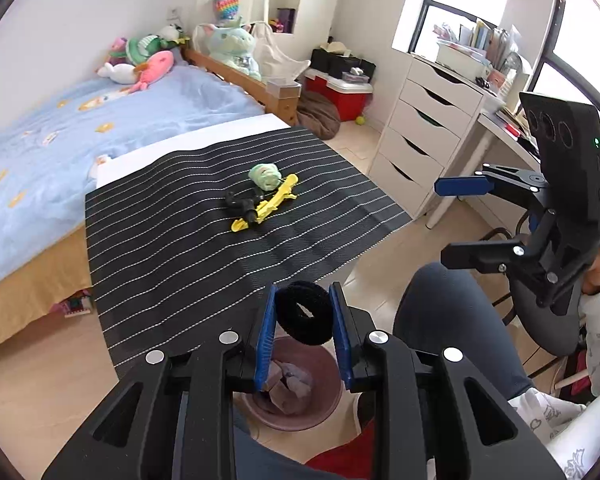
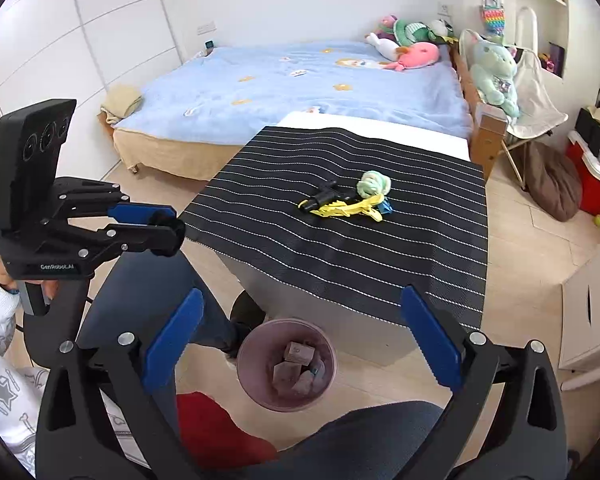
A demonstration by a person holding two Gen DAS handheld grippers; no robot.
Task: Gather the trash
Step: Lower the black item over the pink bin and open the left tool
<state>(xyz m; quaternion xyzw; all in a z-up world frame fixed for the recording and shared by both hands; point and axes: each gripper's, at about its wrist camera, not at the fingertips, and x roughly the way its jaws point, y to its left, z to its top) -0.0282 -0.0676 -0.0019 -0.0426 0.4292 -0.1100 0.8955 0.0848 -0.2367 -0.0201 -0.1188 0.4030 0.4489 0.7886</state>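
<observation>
Trash already sits in the pink bin [image 2: 286, 364] on the floor just off the near edge of the table: a few crumpled paper pieces and a small brownish block lie inside it. My left gripper [image 1: 304, 316] is closed down on a black hair tie [image 1: 304, 312], its blue pads pressing the ring from both sides, and I see it hanging above the bin, just past the table's near edge. In the right wrist view the same tie shows as a dark lump at the tips of that gripper, out over the floor beside the table's near left corner.

My right gripper [image 2: 300, 340] stands wide open with nothing between its blue pads [image 2: 432, 340]; the bin shows straight through the gap below it.

On the black striped cloth [image 2: 340, 248] that covers the table, a small cluster remains towards the far right part: a pale green scrunchie [image 2: 374, 184], a yellow hair clip [image 2: 348, 208] touching it, a black toy-like piece [image 2: 324, 197] lying against the clip, and a small blue bit [image 2: 386, 208] at the clip's right end. What the black piece is I cannot tell.

A bed with a light blue cover [image 2: 300, 88] stands beyond the table's far edge. My knees in dark trousers [image 1: 452, 320] show beside the bin.
</observation>
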